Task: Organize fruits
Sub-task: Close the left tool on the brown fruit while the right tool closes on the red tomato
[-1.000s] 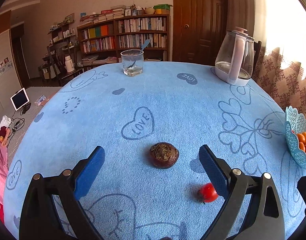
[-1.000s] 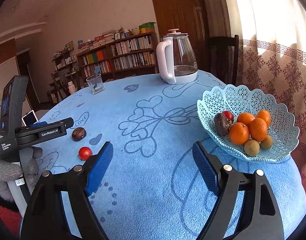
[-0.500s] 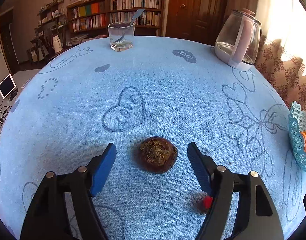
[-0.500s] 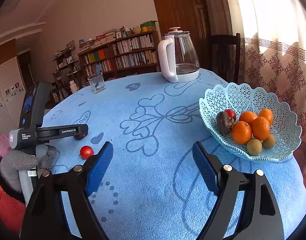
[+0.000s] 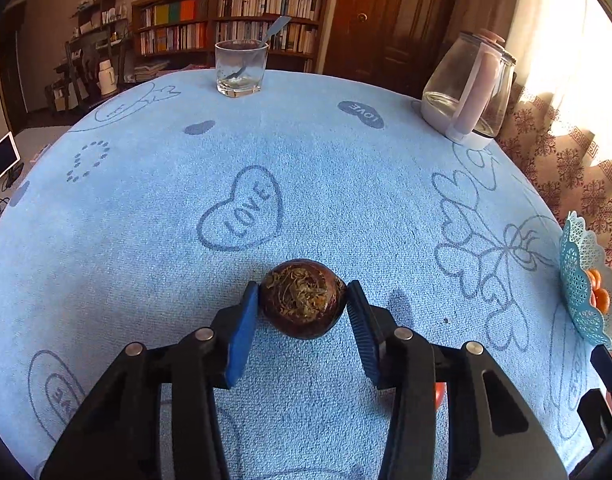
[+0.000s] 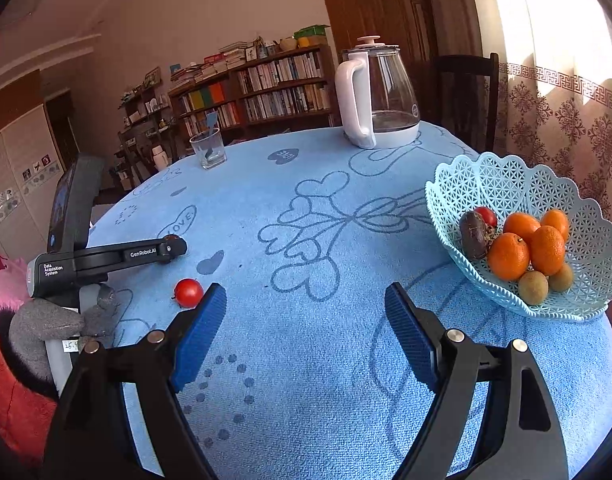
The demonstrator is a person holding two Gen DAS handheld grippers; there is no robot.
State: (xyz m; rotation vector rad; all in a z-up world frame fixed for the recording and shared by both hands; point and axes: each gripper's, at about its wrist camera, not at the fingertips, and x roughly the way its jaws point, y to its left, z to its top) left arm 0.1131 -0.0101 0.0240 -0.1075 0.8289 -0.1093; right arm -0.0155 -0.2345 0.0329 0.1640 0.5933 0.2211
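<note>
A dark brown round fruit (image 5: 302,300) with a dry tufted top lies on the blue cloth between the blue pads of my left gripper (image 5: 303,296). The jaws are closing and both pads touch its sides. A small red tomato (image 6: 189,292) lies just right of that gripper, mostly hidden behind its right finger in the left wrist view. My right gripper (image 6: 306,312) hovers open over bare cloth with nothing between its fingers. At the right, the light blue lattice basket (image 6: 506,176) holds oranges (image 6: 526,240), kiwis, a dark fruit (image 6: 474,236) and a red one.
A glass kettle (image 6: 380,96) with a white handle stands at the far side of the table, and a glass (image 6: 208,148) with a spoon at the far left. A grey gloved hand (image 6: 54,324) holds the left gripper. The basket's rim (image 5: 578,280) sits by the table's right edge.
My left gripper has moved forward and down over the dark brown fruit and its jaws have closed from wide apart onto its sides. The right gripper has stayed open and nearly still.
</note>
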